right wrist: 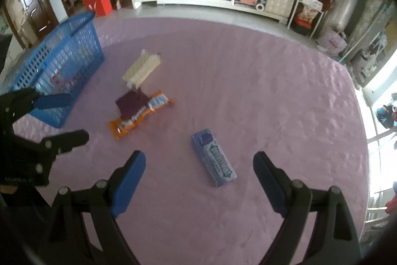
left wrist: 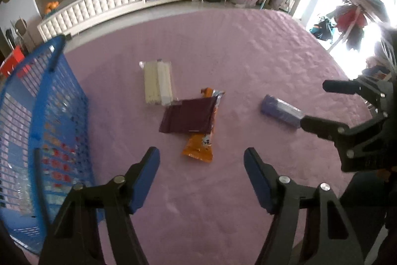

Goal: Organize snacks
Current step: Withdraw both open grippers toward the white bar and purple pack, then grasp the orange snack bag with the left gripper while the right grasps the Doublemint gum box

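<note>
Plainly, nothing is held yet: the left gripper (left wrist: 201, 160) hangs over the pink cover (left wrist: 248, 46) with its blue pads spread and only bare cloth between them, and the right gripper (right wrist: 199, 165) is likewise released, jaws wide.

In the left wrist view the snacks lie around 12 o'clock of the left gripper — a maroon pouch (left wrist: 187, 117) lying across an orange packet (left wrist: 199, 147), with a pale clear-wrapped pack (left wrist: 158, 82) touching the pouch's far corner at about 11 o'clock. The blue basket (left wrist: 44, 116) stands at 9 o'clock. In the right wrist view the blue-purple bar (right wrist: 214, 157) lies alone, just ahead between the right jaws, toward 1 o'clock.

The likely trouble sits in the overlap. Closing on the orange packet's near end could drag the maroon pouch along or flick it off sideways — the wrappers look slick and flat, so the pads may also skate over them and pinch the soft cover instead. The bar lies slanted to the right jaws; a grip across its corners could twist it loose. The two grippers are near each other, so reaching together risks a knock.
</note>
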Motion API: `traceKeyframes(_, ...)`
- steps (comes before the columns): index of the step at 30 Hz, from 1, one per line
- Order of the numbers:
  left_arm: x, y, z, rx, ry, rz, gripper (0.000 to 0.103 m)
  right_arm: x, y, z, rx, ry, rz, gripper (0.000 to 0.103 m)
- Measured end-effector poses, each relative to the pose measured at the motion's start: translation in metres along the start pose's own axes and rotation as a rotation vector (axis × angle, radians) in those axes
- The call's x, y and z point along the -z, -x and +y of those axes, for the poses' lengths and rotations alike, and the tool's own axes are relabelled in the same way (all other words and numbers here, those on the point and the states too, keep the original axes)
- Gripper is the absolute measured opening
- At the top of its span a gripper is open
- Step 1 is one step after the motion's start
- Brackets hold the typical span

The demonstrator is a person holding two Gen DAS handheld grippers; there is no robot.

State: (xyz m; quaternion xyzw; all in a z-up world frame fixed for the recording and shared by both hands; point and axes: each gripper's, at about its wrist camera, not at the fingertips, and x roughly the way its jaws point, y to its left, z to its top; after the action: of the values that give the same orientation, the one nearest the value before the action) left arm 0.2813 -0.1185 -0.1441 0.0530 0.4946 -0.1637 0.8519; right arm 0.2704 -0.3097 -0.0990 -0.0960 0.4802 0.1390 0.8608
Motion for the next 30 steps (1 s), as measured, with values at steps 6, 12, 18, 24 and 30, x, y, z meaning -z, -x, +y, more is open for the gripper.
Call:
traceKeyframes(6, 0.000, -0.037, 0.003, -0.015, -0.017, 0.051, 0.048, 0.010, -0.030, -0.005, -0.042, 0.015, 0.017, 0.090)
traceKeyframes(12, -0.006, -0.067, 0.002, 0.020, -0.027, 0.093, 0.046, 0.015, -0.049, -0.019, -0.063, -0.030, 0.013, 0.082)
traceKeyframes(18, -0.014, -0.083, -0.002, 0.010, -0.045, 0.093, 0.030, 0.020, -0.067, -0.036, -0.064, -0.075, 0.071, 0.072)
traceKeyframes(24, -0.014, -0.081, -0.006, 0.011, -0.071, 0.096, 0.019, 0.023, -0.065, -0.037, -0.046, -0.052, 0.060, 0.058)
traceKeyframes(30, -0.001, -0.072, -0.018, 0.070, -0.074, 0.093, 0.015, 0.023, -0.064, -0.016, 0.004, 0.042, 0.036, 0.039)
